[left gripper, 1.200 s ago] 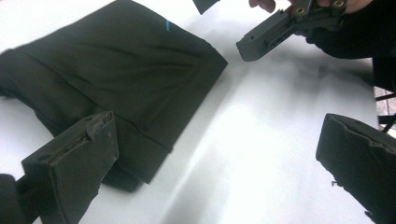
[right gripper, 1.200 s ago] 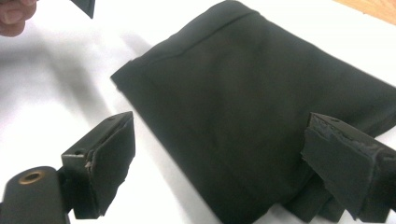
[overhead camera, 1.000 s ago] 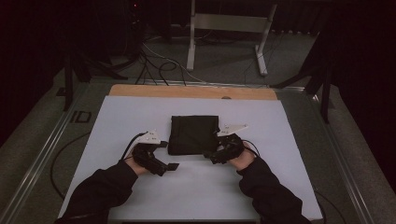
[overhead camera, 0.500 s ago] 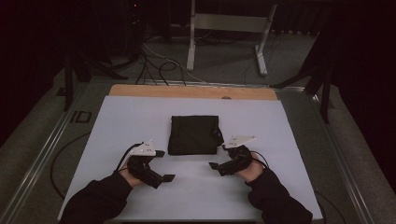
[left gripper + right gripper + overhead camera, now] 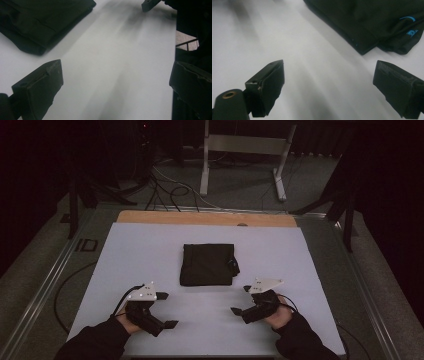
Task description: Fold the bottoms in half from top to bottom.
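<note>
A folded black cloth lies flat in the middle of the white table. My left gripper rests near the front left of the table, open, with nothing between its jaws. My right gripper sits at the front right, also open and empty. In the left gripper view the cloth lies at the upper left, beyond my open left gripper, and a jaw of the other gripper shows at the top. In the right gripper view the cloth with small blue markings lies at the upper right, past my open right gripper.
A wooden strip runs along the table's far edge. Beyond it stand a metal stand and loose cables on the floor. Metal rails flank the table on both sides.
Both grippers have drawn back from the cloth's front corners toward the near edge and spread apart. The cloth stays folded in place.
</note>
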A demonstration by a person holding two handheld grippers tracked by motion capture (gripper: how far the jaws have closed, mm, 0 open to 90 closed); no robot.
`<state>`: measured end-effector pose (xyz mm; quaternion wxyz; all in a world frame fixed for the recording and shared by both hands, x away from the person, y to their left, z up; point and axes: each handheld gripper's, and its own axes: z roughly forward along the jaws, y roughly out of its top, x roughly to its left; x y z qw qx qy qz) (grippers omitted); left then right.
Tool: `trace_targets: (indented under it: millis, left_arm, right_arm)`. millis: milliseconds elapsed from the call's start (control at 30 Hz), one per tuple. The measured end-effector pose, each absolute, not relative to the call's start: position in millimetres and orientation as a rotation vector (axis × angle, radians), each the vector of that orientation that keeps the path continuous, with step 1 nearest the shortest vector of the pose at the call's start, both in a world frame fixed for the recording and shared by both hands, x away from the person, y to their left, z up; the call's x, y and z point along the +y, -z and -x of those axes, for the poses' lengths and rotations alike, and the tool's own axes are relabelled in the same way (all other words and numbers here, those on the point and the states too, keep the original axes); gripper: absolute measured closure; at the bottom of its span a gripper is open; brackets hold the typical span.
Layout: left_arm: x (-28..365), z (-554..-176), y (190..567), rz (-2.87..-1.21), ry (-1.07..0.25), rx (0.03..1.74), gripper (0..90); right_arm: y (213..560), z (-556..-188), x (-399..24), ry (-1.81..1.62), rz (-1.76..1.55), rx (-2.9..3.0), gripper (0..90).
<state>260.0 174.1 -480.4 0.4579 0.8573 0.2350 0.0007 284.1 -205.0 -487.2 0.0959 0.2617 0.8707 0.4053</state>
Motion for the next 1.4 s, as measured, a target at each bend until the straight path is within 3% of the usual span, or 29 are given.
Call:
trace_targets:
  millis: [1400]
  left_arm:
    - [229,-239,487,-2.137,-0.047,0.646,0.0]
  right_arm:
    - [495,-235,-293,-1.124,-0.915,2.459,10.8]
